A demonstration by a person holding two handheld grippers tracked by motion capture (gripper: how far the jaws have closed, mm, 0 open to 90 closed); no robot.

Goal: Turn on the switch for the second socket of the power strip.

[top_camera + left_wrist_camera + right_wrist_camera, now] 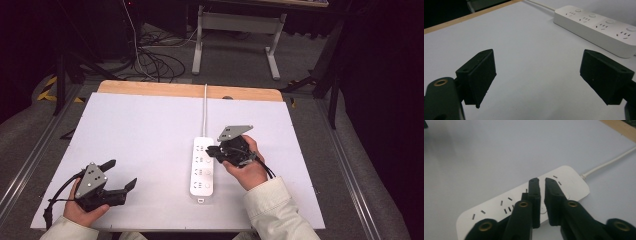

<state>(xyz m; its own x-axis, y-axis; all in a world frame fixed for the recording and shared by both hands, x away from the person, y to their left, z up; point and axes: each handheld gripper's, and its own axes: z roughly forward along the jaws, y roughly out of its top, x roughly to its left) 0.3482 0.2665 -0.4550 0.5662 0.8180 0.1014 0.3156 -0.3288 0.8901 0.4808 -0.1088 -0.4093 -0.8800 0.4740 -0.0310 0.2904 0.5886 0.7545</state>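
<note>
A white power strip (202, 170) lies on the white table (145, 125), right of centre, its cord (205, 110) running to the far edge. My right gripper (210, 150) hovers over the strip's far half with its jaws pointing left. In the right gripper view the gripper (542, 181) has its jaws nearly together, tips low over the strip (491, 206) near a switch, with nothing between them. My left gripper (122, 173) rests at the near left, open and holding nothing. In the left gripper view its jaws (539, 62) stand wide apart, the strip (599, 27) beyond at upper right.
The table's far edge is a bare wooden strip (190, 90). Beyond it on the floor stand a white desk frame (235, 30) and a tangle of cables (150, 60). Metal rails (30, 160) run along both sides of the table.
</note>
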